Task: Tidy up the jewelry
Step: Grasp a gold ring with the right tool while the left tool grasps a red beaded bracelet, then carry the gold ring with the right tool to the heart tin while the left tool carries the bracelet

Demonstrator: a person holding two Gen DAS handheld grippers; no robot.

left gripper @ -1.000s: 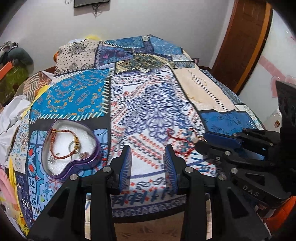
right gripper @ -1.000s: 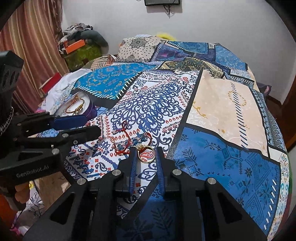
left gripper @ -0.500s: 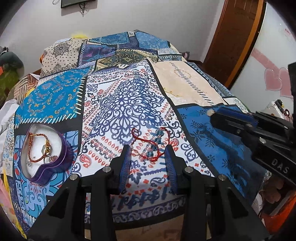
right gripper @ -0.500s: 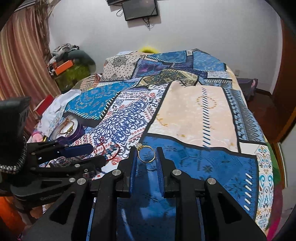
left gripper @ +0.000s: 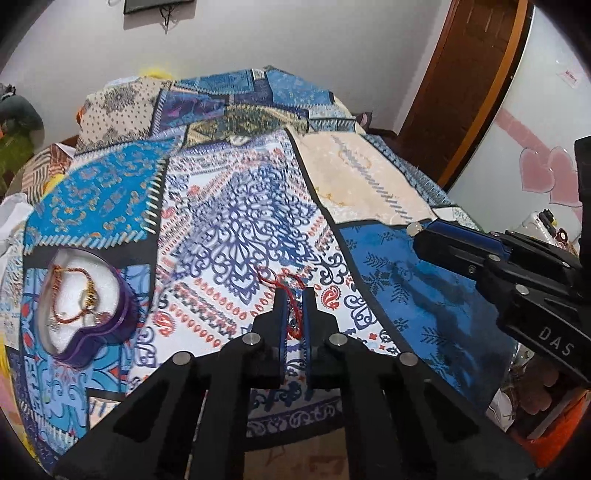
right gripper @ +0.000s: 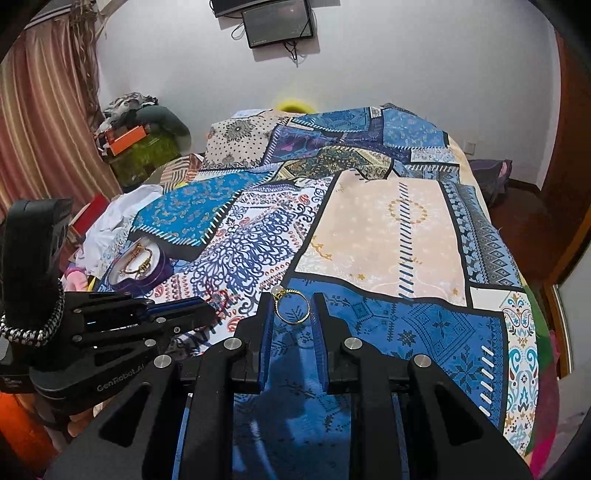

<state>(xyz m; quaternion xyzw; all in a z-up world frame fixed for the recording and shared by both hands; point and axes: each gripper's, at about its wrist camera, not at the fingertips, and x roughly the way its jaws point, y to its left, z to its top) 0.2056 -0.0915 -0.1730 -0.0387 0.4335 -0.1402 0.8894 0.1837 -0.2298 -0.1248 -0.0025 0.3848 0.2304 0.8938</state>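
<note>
A red string bracelet [left gripper: 294, 312] lies on the patterned bedspread [left gripper: 240, 221], and my left gripper [left gripper: 294, 295] is shut on part of it. Its loop spreads out just past the fingertips. My right gripper [right gripper: 293, 300] is shut on a gold ring [right gripper: 293, 322] with a pale stone, held above the blue patch of the bedspread [right gripper: 388, 325]. A purple heart-shaped box [left gripper: 122, 314] with white lining holds red and gold bracelets at the left. In the right wrist view that box [right gripper: 162, 271] sits beyond the left gripper [right gripper: 210, 310]. The right gripper [left gripper: 419, 238] shows at the right of the left wrist view.
The bed edge runs just below both grippers. A wooden door [left gripper: 461, 92] stands to the right, and a striped curtain [right gripper: 44, 129] and a pile of clothes and boxes [right gripper: 140, 136] to the left. A screen [right gripper: 280, 22] hangs on the far wall.
The left gripper's jaws were apart above the red bracelet and have now shut on it. The right gripper lifted the gold ring off the bedspread and carried it right.
</note>
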